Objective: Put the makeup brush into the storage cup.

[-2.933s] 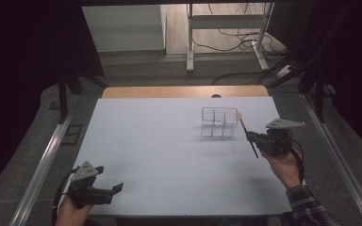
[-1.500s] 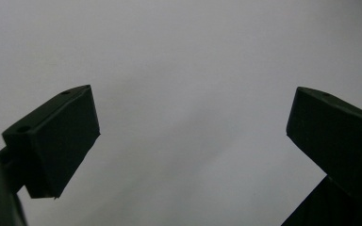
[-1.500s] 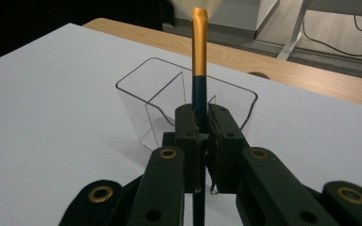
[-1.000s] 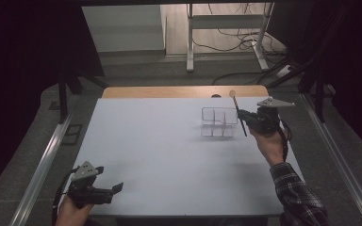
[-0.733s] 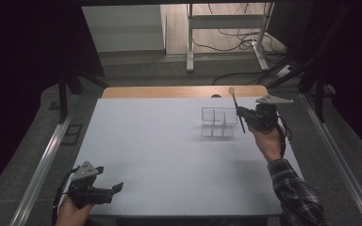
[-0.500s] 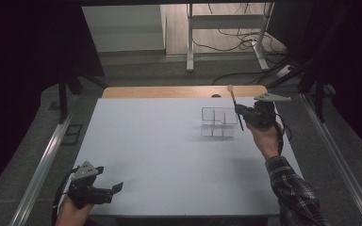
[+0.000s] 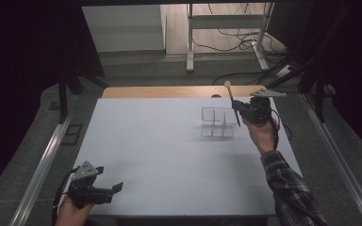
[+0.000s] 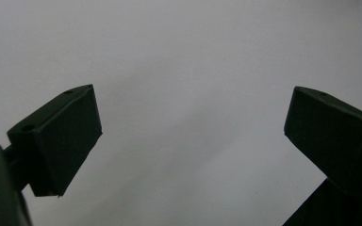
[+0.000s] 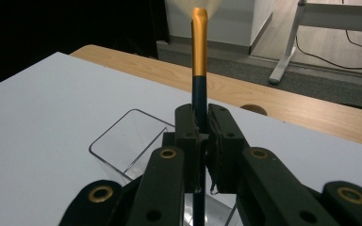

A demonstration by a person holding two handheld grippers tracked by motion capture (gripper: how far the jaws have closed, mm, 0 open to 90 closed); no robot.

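A clear plastic organiser [image 7: 218, 122] with compartments stands on the white table [image 7: 169, 150], right of centre toward the back. My right gripper [image 7: 242, 110] hovers at its right edge, shut on a brush-like tool [image 7: 231, 100] with a dark handle, a gold ferrule and a pale tip, held nearly upright. The right gripper view shows that tool [image 9: 199, 52] clamped between the jaws of my right gripper [image 9: 200, 141], with the organiser [image 9: 131, 141] just below and beyond. My left gripper [image 7: 113, 189] rests at the table's front left corner, open and holding nothing; the left gripper [image 8: 191, 136] faces bare white tabletop.
A wooden strip [image 7: 169, 92] runs along the table's far edge, with a dark round hole [image 7: 215, 96] in it. Beyond stand a white table frame [image 7: 226, 42] and floor cables. Metal rails [image 7: 47, 160] flank the table on both sides.
My right gripper has carried the tool away from me and up, from the organiser's near right side to its far right edge, tilting the tool more upright. The left gripper has stayed put.
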